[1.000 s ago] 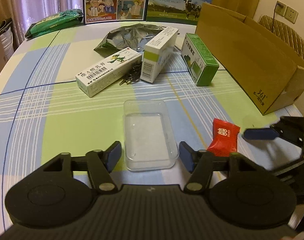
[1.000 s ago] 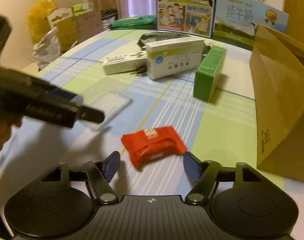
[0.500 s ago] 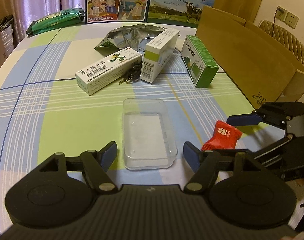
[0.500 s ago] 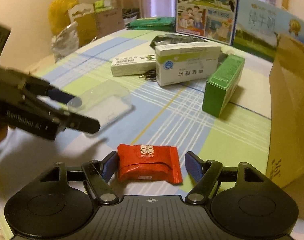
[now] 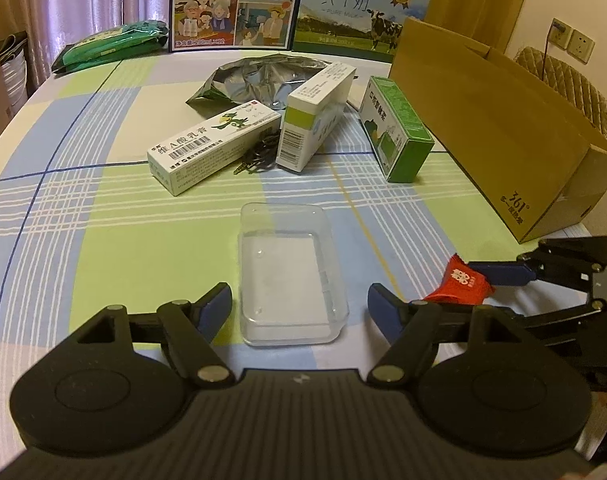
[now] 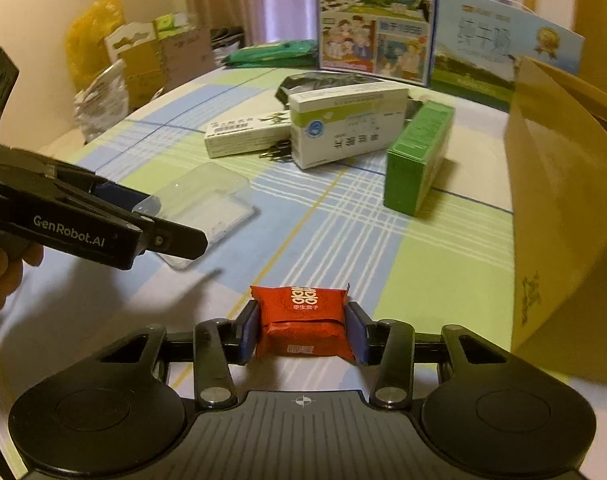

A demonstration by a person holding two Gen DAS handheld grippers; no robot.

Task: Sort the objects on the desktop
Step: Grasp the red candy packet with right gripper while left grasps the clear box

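right gripper [image 6: 302,326] clamped on the red candy packet [image 6: 303,322], blue pads pressing both short sides, packet sits level betw the fingers, printed face up. in left wrist view the same packet [image 5: 461,283] shows at far right, tilted, pinched by the right gripper [image 5: 491,280] coming in low from the right, fingers roughly parallel to the table [image 5: 103,220]; can't tell if packet is off the cloth or still touching. left gripper [image 5: 299,306] spread wide, nothing in it, pads either side of the near end of the clear plastic tray [image 5: 289,276], not touching it. tray lies flat on the checked cloth, long axis pointing away from cam. from right wrist view the left gripper [image 6: 175,224] enters from left edge, angled down toward the tray [image 6: 207,204], a bit of a hand [image 6: 3,268] visible behind it at the left edge. further back: long white tube box [image 5: 213,146], white/green box [image 5: 313,116] on its edge, green box [image 5: 399,132], small dark cable [image 5: 259,152] betw the two white boxes, crumpled silver bag [image 5: 259,76] behind them. open cardboard box [image 5: 491,128] along the right side, well apart from the tray, near the packet. milk cartons [image 5: 235,4] at the far edge w/ a green pack [image 5: 111,44] to their left.
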